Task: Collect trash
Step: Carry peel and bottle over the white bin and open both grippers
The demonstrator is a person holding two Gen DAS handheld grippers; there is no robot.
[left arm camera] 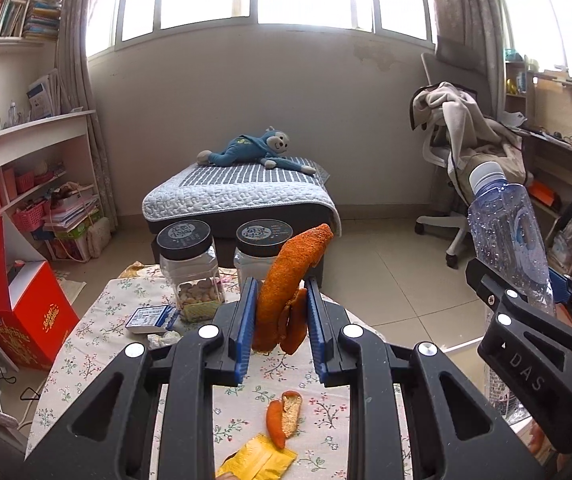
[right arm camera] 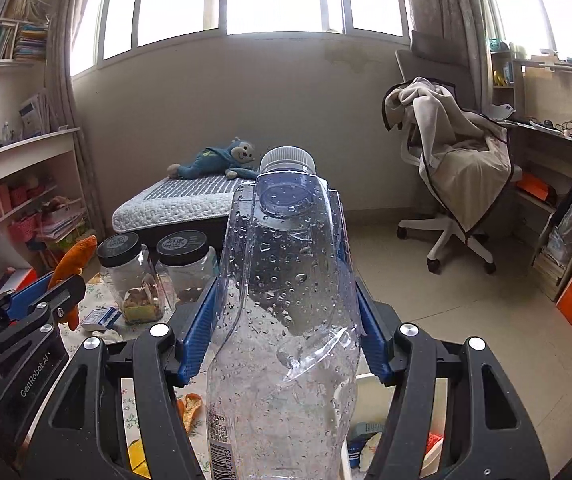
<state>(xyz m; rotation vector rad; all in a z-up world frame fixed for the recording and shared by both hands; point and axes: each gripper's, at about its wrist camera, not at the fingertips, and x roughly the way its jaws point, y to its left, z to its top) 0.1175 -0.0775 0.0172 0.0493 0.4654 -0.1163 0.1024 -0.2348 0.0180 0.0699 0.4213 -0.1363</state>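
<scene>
A: Progress first, biggest item down. Clear, dented plastic water bottle with a white cap [right arm camera: 286, 300] already up off the floral-cloth table [left arm camera: 98, 320], clamped between the blue pads of the right gripper [right arm camera: 284, 280], jaws set about halfway, pressing both sides. Droplets inside, little else visible.

B: And on the other side?

A: Long curl of orange citrus peel [left arm camera: 286, 292] pinched in the left gripper [left arm camera: 280, 312], jaws nearly together, peel standing up past the tips. So two pieces in hand, neither dropped anywhere yet.

B: Bin?

A: White-rimmed container [right arm camera: 365, 384] low in the right wrist view, just under the bottle, scraps already inside. Looks like the trash bin, hard to be sure.

B: Left on the table?

A: Crumpled yellow snack wrapper [left arm camera: 258, 460] at the near edge, smaller piece of orange peel [left arm camera: 282, 416] just beyond it, small white crumpled tissue [left arm camera: 164, 338] near the two clear black-lidded jars [left arm camera: 190, 268]. Probably a few more trips.

B: Pose?

A: Both grippers side by side, close, pointing forward and tilted gently downward, held above the table's right edge.
</scene>
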